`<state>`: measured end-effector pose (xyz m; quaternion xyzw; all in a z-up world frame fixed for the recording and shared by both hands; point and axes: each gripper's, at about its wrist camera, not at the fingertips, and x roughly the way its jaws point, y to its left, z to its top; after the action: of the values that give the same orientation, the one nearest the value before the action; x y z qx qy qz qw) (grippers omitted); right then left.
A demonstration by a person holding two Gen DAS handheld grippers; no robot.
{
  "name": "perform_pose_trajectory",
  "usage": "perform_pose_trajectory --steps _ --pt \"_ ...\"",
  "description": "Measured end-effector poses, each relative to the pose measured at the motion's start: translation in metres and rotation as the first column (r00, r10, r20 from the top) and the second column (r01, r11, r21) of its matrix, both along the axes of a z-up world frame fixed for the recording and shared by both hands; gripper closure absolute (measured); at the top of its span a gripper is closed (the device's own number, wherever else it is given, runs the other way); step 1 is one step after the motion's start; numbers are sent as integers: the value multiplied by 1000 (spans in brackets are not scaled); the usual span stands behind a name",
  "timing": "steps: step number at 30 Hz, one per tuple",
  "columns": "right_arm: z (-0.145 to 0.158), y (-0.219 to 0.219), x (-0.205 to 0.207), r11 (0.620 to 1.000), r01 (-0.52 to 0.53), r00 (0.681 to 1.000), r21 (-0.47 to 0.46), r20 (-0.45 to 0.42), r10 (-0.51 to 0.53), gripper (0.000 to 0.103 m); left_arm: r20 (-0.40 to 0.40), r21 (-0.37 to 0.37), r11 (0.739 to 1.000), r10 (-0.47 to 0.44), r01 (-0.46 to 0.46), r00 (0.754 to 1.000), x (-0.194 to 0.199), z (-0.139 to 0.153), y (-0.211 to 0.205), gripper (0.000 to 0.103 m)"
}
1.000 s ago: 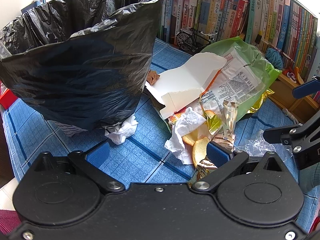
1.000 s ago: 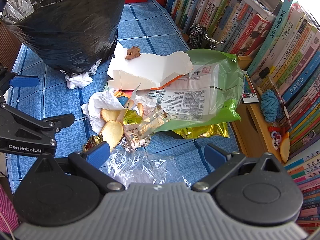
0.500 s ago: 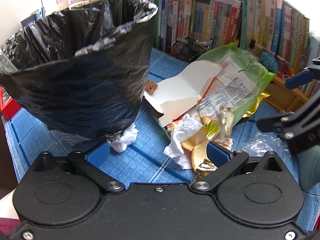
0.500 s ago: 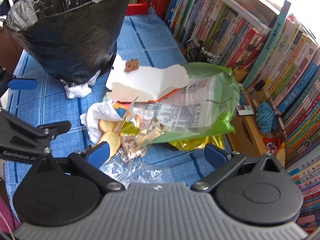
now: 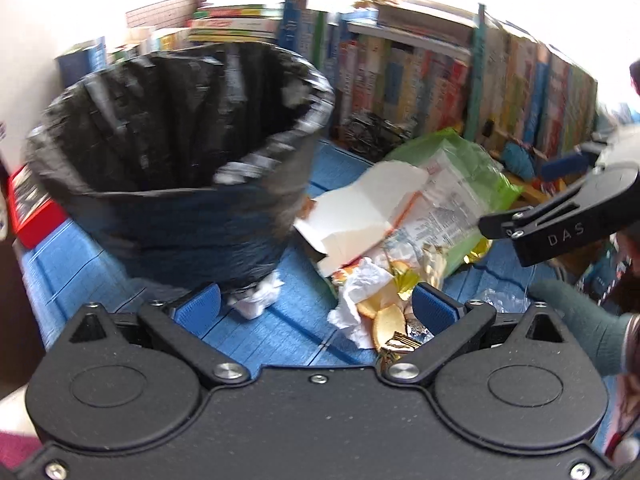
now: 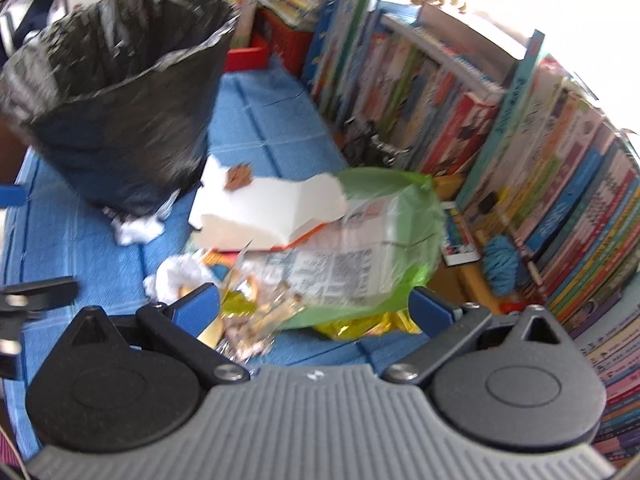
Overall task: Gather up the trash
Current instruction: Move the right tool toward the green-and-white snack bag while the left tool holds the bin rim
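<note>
- The black-lined bin (image 5: 180, 168) stands toward the left edge of the blue mat (image 5: 80, 264), its liner folded over the rim so the mouth gapes upward, ready to take whatever is dropped in.
- A crumpled white tissue (image 5: 256, 300) lies touching the bin's foot, on the side toward the litter.
- The left gripper (image 5: 316, 308) hangs above the mat between bin and litter, fingers spread wide and holding nothing; my guess is it is free to steady the bin or take a piece.
- The trash sits in one heap right of the bin, near the middle of the mat: a torn white carton (image 5: 360, 216) on top, a green snack bag (image 6: 384, 236) under it reaching toward the bookshelf (image 6: 520, 140) along the mat's far edge, with crackers (image 5: 384, 320), tissue and foil wrappers at the near side.
- The right gripper (image 6: 314, 308) hovers over the near end of the heap, fingers wide apart and empty, probably lining up a first pick.
- Both views are motion-blurred, so fine contact cannot be judged.
</note>
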<state>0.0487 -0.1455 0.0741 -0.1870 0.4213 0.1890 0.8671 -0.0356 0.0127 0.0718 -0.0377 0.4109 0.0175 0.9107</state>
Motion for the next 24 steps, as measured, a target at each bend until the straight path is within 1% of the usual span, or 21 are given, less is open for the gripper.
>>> perform_pose_trajectory --steps 3,5,7,8,9,10,11,12,13,15,18,20,21,22,24 --pt "-1 -3 3 1000 17 1000 1 -5 -17 0 32 -2 998 59 -59 998 -8 20 16 10" --pt "-5 -1 2 1000 19 1000 -21 8 -18 0 65 15 996 89 -90 994 -9 32 23 12" --pt "-11 2 1 999 12 1000 -50 24 -10 0 73 7 992 126 -127 989 -6 40 31 14" --pt "-14 4 1 998 10 999 -64 38 -8 0 61 -13 989 148 -147 987 -3 43 36 15" --pt "-18 6 1 997 8 999 -76 51 -4 0 36 -37 986 165 -164 986 3 43 40 20" --pt "-21 8 2 997 3 998 -83 59 2 0 4 -65 980 187 -186 982 10 42 46 31" --pt "-26 10 2 996 -7 998 -88 62 12 0 -33 -87 973 212 -215 977 18 40 52 36" --pt "-30 12 3 996 -15 998 -88 59 20 0 -70 -103 964 238 -244 969 24 38 58 46" --pt "-35 14 4 996 -23 998 -89 54 28 0 -105 -116 956 259 -270 960 31 35 63 52" --pt "-43 19 4 995 -37 998 -92 50 42 0 -152 -117 942 297 -316 943 40 31 69 56" --pt "-54 26 0 992 -72 996 -105 39 76 4 -201 -101 931 326 -351 924 52 23 71 56" --pt "-59 31 -4 989 -98 994 -113 29 102 7 -229 -124 921 335 -369 914 57 20 76 57" --pt "-62 34 -6 987 -108 993 -115 26 112 9 -241 -134 915 344 -382 908 61 18 78 59" --pt "-63 36 -7 986 -119 992 -115 24 122 10 -255 -147 909 347 -391 903 64 15 79 64" --pt "-66 41 -7 985 -130 991 -111 16 133 15 -278 -173 900 344 -399 897 70 10 79 67"
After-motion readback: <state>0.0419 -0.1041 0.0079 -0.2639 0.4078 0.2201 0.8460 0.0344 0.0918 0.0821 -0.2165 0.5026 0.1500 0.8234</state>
